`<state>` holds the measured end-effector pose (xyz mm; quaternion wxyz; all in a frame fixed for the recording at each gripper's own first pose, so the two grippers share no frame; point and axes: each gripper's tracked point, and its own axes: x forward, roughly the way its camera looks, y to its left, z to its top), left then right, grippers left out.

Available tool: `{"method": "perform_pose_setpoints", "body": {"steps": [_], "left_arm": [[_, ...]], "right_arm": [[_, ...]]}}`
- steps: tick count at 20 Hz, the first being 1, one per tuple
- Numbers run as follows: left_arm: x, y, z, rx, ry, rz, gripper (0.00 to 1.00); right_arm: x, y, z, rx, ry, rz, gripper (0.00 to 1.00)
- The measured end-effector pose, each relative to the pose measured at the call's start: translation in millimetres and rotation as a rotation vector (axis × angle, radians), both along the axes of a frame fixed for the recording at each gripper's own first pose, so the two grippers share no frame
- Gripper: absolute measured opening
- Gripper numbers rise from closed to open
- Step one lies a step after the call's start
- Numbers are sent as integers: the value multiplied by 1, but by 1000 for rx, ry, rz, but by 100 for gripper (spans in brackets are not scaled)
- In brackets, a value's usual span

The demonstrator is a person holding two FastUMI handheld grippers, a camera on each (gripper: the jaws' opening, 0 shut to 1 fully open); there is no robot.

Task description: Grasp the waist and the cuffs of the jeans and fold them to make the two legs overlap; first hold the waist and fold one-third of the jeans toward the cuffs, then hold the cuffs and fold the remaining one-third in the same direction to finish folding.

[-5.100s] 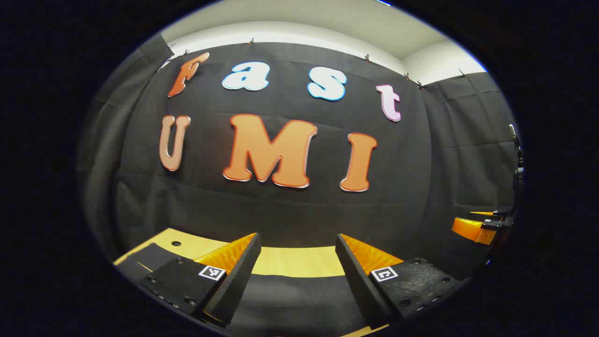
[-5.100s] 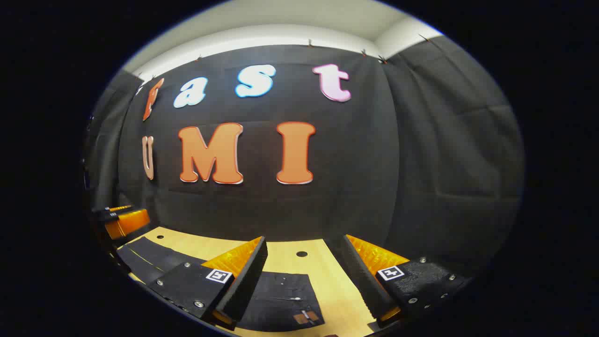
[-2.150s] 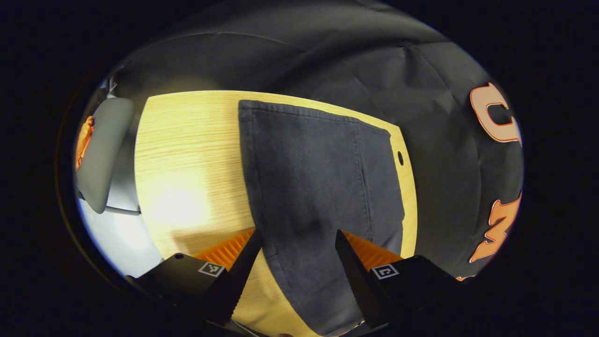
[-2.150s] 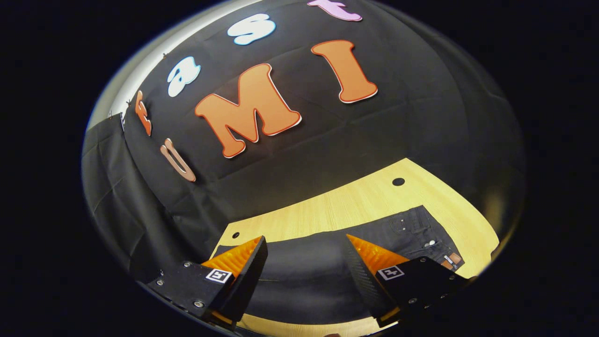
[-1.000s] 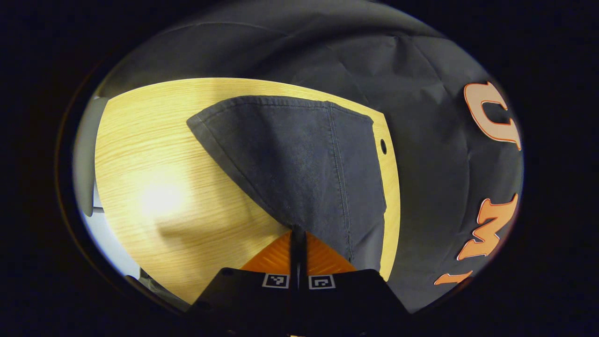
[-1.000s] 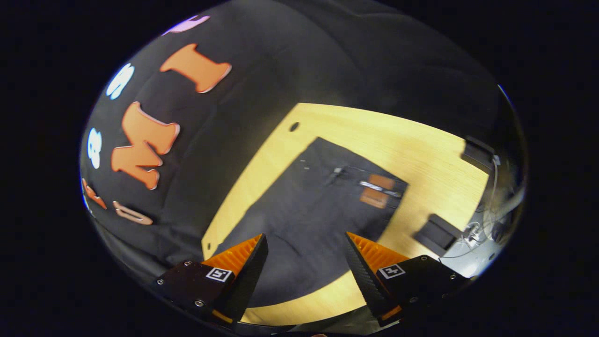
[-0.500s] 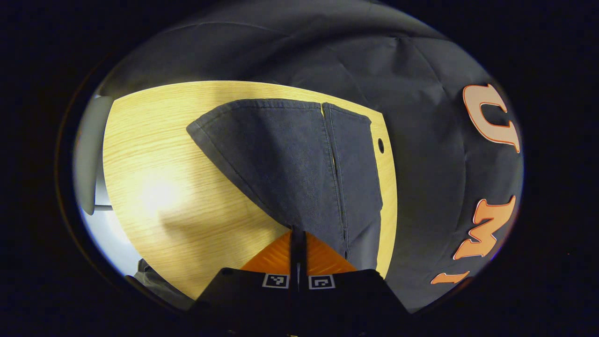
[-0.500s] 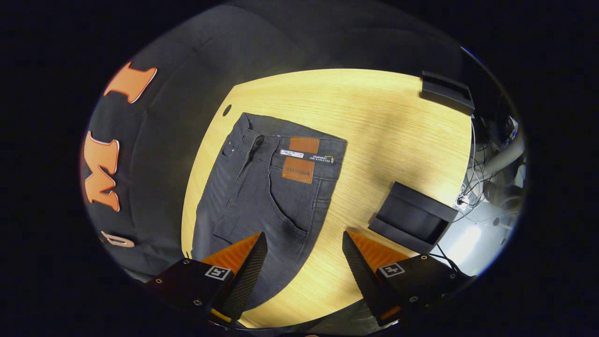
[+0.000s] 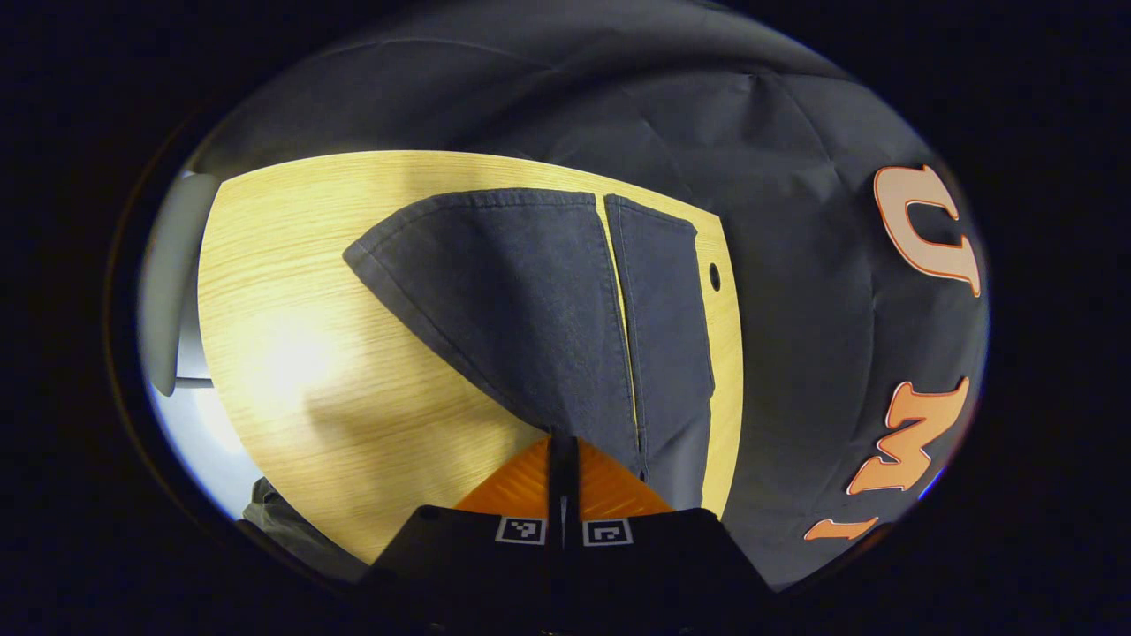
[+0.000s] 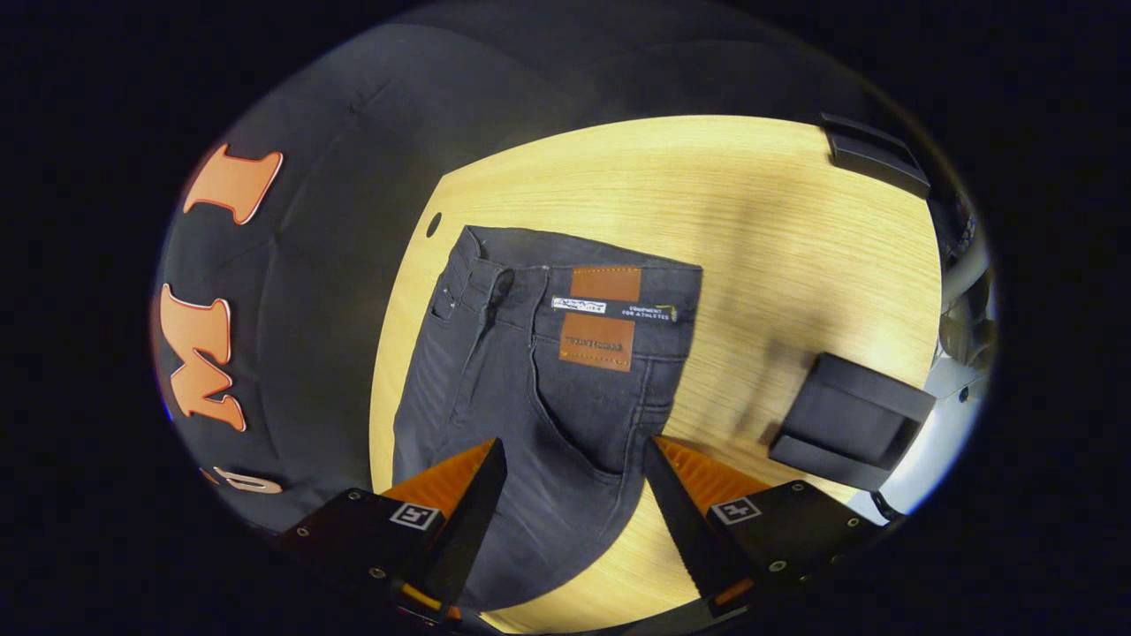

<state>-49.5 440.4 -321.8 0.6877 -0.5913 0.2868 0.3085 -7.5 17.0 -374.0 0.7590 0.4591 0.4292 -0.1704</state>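
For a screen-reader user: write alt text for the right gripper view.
The right gripper hangs open above the waist end of dark jeans lying flat on a wooden table, a brown patch at the waistband. A black tray sits to the right, near the table's edge.

Left gripper (image 9: 562,449): two wedge-shaped fingers with ribbed inner faces, narrowing toward tips. Finger bases were matte black blocks, each carrying small square white tag with black coded marking, tags side by side.

Right gripper (image 10: 574,455): same wedge fingers, ribbed inner faces, edges serrated along inner side. Black textured mounting blocks behind them, each with one square black-and-white coded tag. Round silver screw heads were set in block corners, several per block.
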Motion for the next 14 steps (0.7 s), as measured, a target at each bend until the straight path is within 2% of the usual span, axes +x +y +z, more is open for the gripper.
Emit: {"method": "perform_pose_setpoints", "body": {"steps": [1,3,4,6,8,9,12,14], "left_arm": [[1,-1,0,0,-3,-3,1],[3,-1,1,1,-3,-11,1],[5,0,0,0,-3,-13,1],[2,-1,-1,3,9,-19,1],[-1,1,2,20,22,-33,1],[-4,1,5,26,29,-41,1],[-12,0,12,30,71,-72,1],[-20,-2,12,-5,148,-96,1]], "right_arm": [[1,-1,-4,-25,14,4,87],[3,-5,-13,-90,9,29,57],[2,-4,-18,-95,-4,49,42],[2,-1,-17,-74,8,34,11],[3,-3,-8,-81,0,43,11],[2,-1,1,-70,-10,49,1],[4,1,17,-27,-35,38,0],[6,0,31,-26,-58,46,1]]}}
